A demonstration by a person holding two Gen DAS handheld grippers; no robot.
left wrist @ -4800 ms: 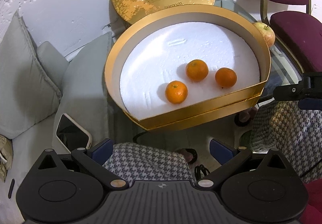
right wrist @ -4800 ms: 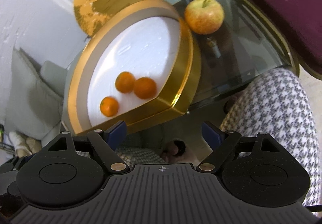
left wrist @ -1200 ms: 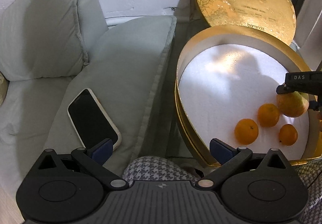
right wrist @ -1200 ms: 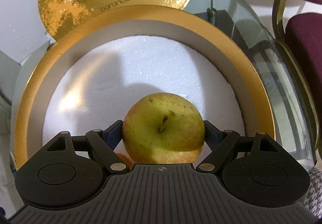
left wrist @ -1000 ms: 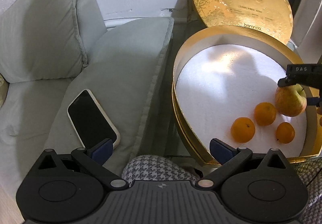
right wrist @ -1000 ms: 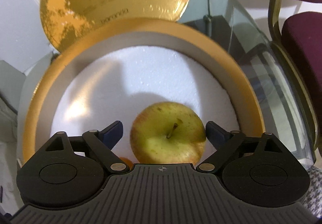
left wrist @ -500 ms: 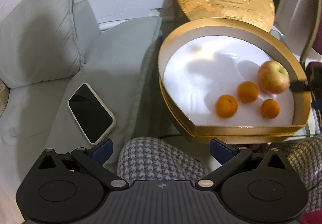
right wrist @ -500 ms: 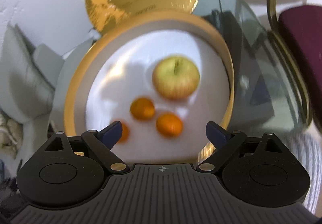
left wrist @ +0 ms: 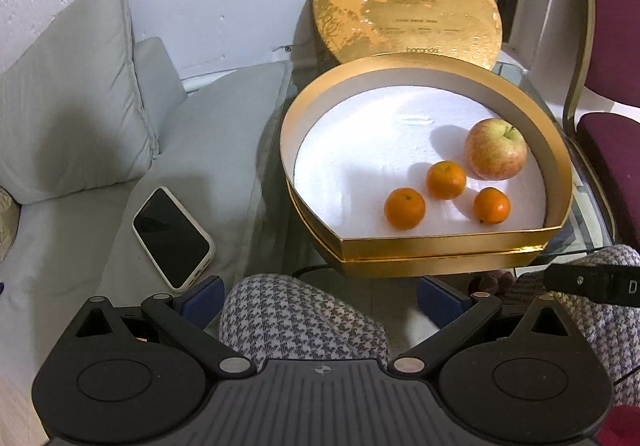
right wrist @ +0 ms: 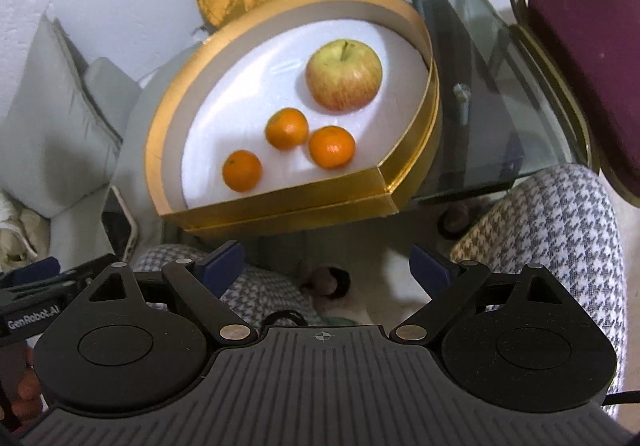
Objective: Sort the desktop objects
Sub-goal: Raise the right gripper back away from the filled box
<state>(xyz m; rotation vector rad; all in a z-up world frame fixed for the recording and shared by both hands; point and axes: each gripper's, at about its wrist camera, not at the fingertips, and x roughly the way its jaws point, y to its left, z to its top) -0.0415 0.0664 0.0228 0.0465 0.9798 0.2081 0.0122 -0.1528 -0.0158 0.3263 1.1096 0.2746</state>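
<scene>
I judge the fruit sorted: the red-yellow apple [right wrist: 343, 75] sits inside the gold round foam-lined box [right wrist: 404, 11] near three small orange mandarins [right wrist: 287, 127]. My left gripper [left wrist: 318, 292] and right gripper [right wrist: 326, 260] gape wide, holding nothing. Next I'd fetch the gold round lid [left wrist: 406, 1] leaning behind.

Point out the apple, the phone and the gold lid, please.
apple [right wrist: 344, 75], right wrist view, on its red-streaked front skin.
phone [left wrist: 171, 237], left wrist view, middle of its dark screen.
gold lid [left wrist: 404, 1], left wrist view, centre of its printed face.
</scene>
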